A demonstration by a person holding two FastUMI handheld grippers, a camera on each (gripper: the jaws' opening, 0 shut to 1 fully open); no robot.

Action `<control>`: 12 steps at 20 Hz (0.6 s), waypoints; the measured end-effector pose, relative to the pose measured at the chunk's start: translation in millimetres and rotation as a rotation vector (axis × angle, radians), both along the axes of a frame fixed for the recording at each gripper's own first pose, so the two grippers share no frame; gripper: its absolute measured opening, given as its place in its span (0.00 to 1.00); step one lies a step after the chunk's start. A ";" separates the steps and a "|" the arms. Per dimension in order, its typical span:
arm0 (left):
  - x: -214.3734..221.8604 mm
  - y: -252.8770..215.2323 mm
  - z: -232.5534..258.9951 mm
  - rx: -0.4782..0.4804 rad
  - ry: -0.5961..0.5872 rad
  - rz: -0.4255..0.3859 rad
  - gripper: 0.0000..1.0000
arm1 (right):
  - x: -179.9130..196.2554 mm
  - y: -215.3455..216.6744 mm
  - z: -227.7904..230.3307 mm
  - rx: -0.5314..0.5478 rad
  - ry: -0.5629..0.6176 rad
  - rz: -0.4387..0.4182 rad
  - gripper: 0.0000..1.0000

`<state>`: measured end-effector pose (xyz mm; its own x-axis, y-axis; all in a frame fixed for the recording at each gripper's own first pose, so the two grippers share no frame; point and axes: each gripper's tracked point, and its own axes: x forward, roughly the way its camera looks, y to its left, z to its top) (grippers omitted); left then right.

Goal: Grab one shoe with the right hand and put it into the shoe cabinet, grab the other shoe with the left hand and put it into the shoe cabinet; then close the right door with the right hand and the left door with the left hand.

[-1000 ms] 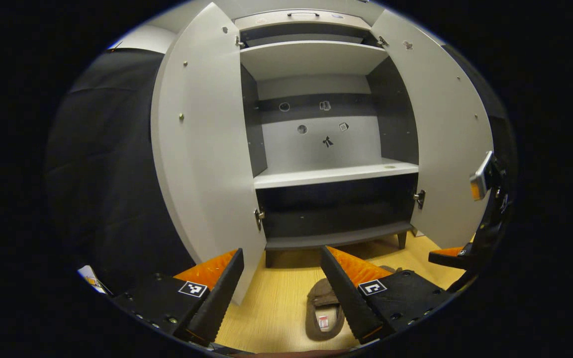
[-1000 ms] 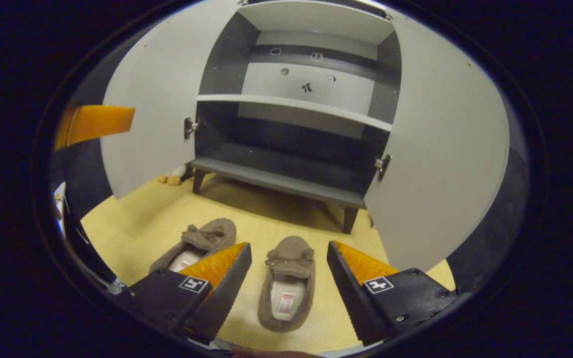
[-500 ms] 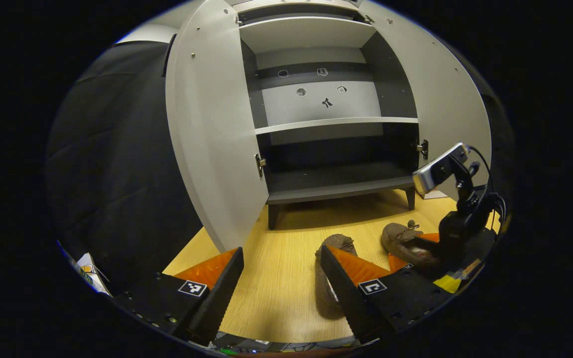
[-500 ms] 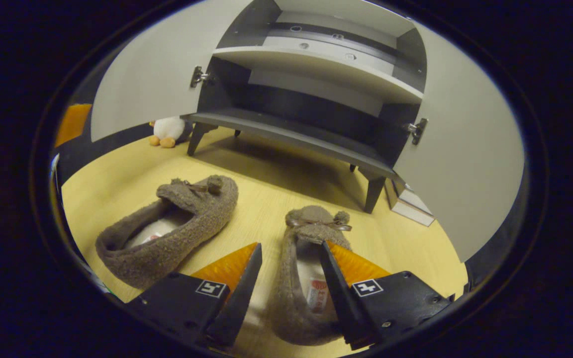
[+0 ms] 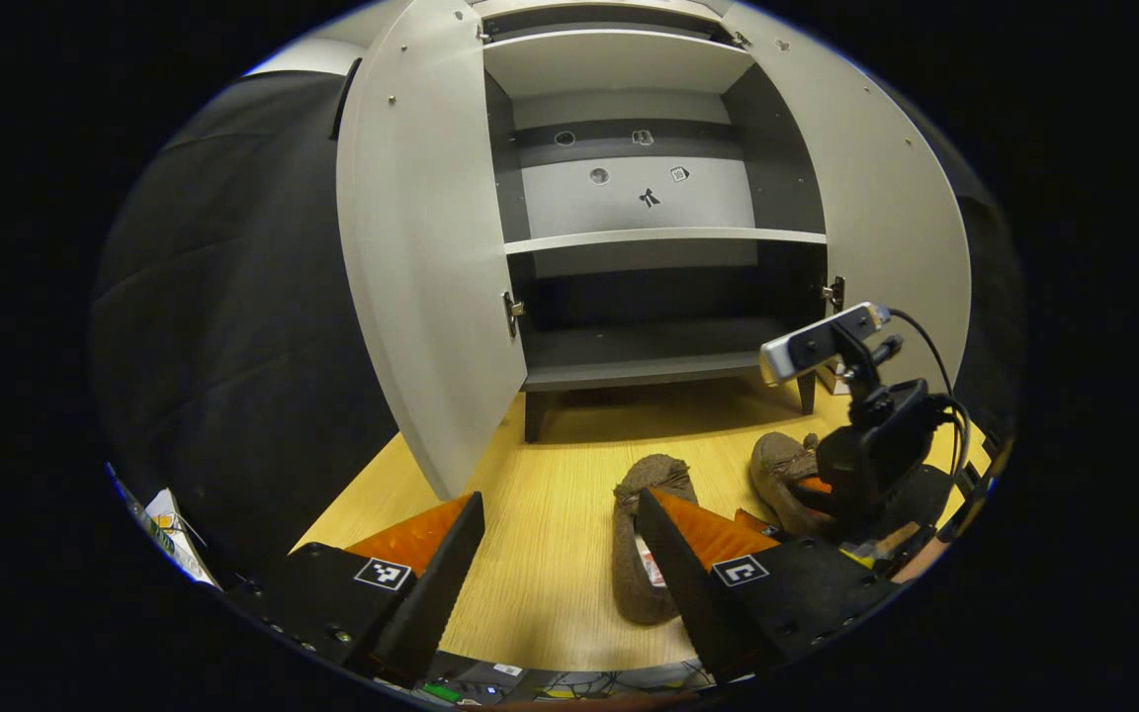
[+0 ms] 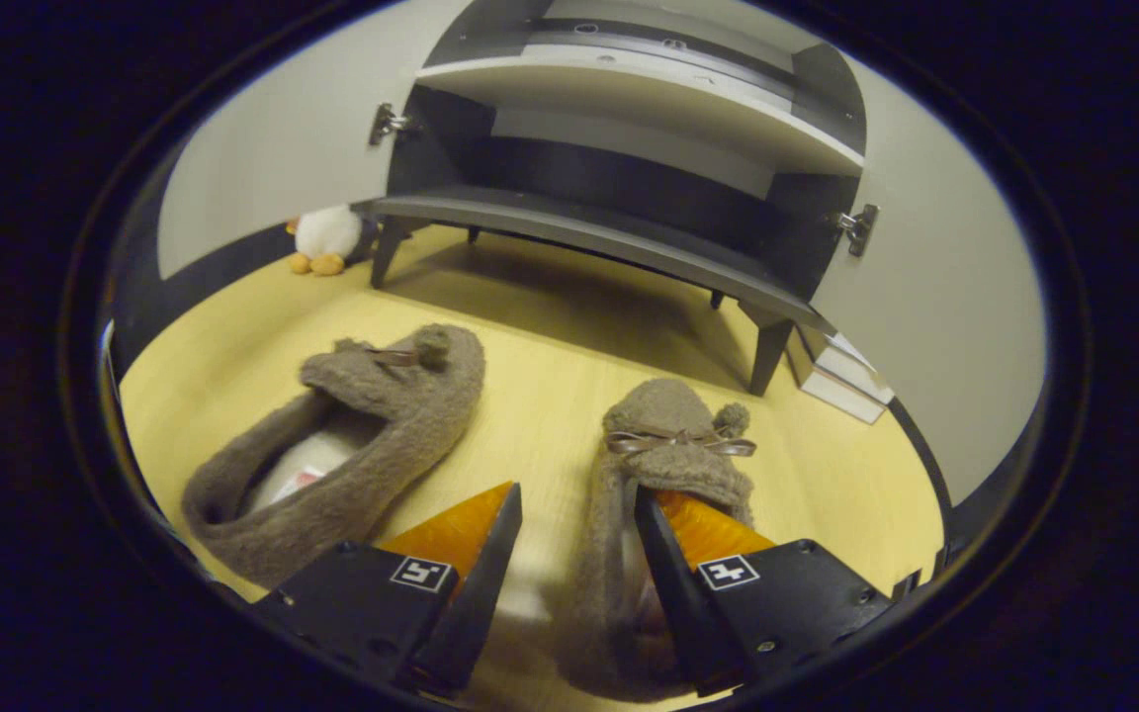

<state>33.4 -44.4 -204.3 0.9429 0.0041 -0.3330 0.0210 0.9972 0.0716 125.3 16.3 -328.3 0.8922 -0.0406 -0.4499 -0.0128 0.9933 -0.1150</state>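
Observation:
Two brown fuzzy slippers lie on the wooden floor before the open shoe cabinet [image 5: 649, 237] [image 6: 609, 237]. In the right gripper view, the right slipper [image 6: 673, 445], with a small bow, lies under my right gripper [image 6: 574, 554]. That gripper is open. One finger is inside the slipper's opening and the other outside its left wall. The left slipper [image 6: 352, 435] lies apart, to the left. In the left gripper view, my left gripper [image 5: 560, 504] hangs open above the floor, beside the near slipper [image 5: 641, 485]. Farther right, the right gripper [image 5: 807, 489] sits low over the other slipper [image 5: 777, 465].
Both cabinet doors stand wide open, the left door [image 5: 421, 267] and the right door [image 5: 896, 227]. A white plush toy [image 6: 327, 237] sits by the cabinet's left leg. Flat white boxes [image 6: 841, 381] lie under the right door. Papers [image 5: 169, 534] lie by the black cloth.
My right gripper has dropped and pushed forward onto the right slipper, one finger going deeper into its opening. The left gripper has tilted down and then barely moved.

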 end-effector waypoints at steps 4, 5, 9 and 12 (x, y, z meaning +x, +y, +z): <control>2.3 8.8 6.3 0.021 -0.011 0.028 0.93 | 18.0 -7.4 2.4 0.006 -0.020 -0.040 0.39; 1.5 7.9 5.3 0.007 -0.001 0.028 0.93 | 13.9 -4.9 2.4 -0.007 -0.019 -0.023 0.22; 3.5 14.2 9.8 0.014 -0.004 0.034 0.93 | 12.6 -12.7 7.4 -0.046 -0.015 0.012 0.10; 4.5 14.2 25.3 0.012 -0.025 0.025 0.93 | 6.3 -34.4 29.5 -0.053 -0.033 -0.023 0.09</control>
